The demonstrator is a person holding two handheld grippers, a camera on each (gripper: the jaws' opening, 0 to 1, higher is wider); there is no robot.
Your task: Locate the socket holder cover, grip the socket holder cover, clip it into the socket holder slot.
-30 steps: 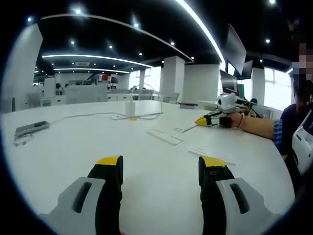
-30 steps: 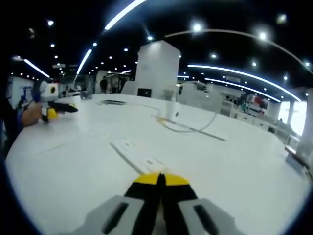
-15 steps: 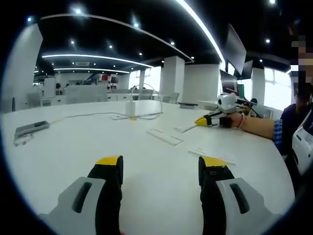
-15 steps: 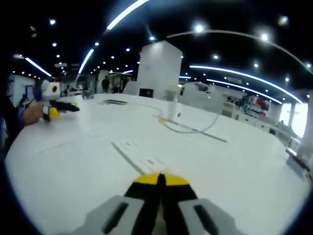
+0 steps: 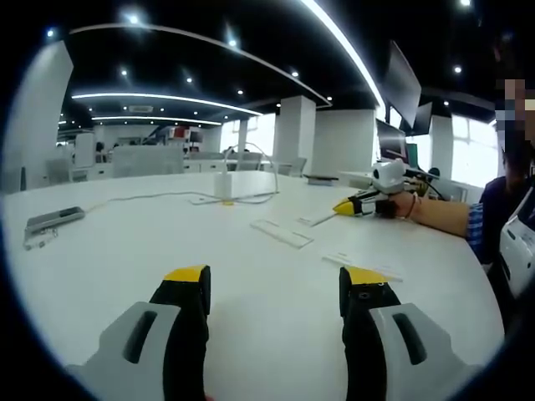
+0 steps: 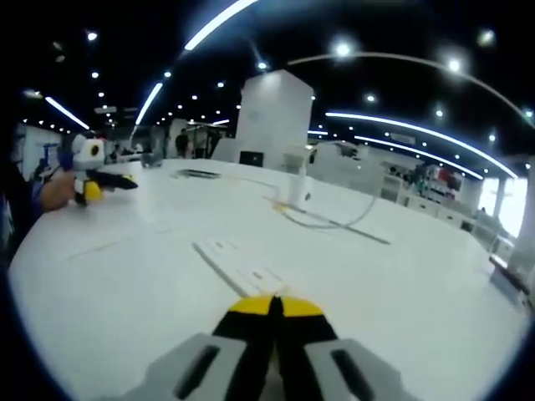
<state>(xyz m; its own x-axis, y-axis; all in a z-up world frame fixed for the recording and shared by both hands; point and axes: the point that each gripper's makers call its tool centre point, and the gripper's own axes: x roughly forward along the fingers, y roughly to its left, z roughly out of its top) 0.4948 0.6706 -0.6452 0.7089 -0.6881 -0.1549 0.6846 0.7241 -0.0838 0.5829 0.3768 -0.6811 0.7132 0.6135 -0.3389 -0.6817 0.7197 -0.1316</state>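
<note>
while cable [image 5: 167,197] crosses table [image 5: 117,251]

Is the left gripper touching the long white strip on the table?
Apart. In the left gripper view, the left gripper stands open with bare table between its jaws and the long white strip farther ahead.
</note>
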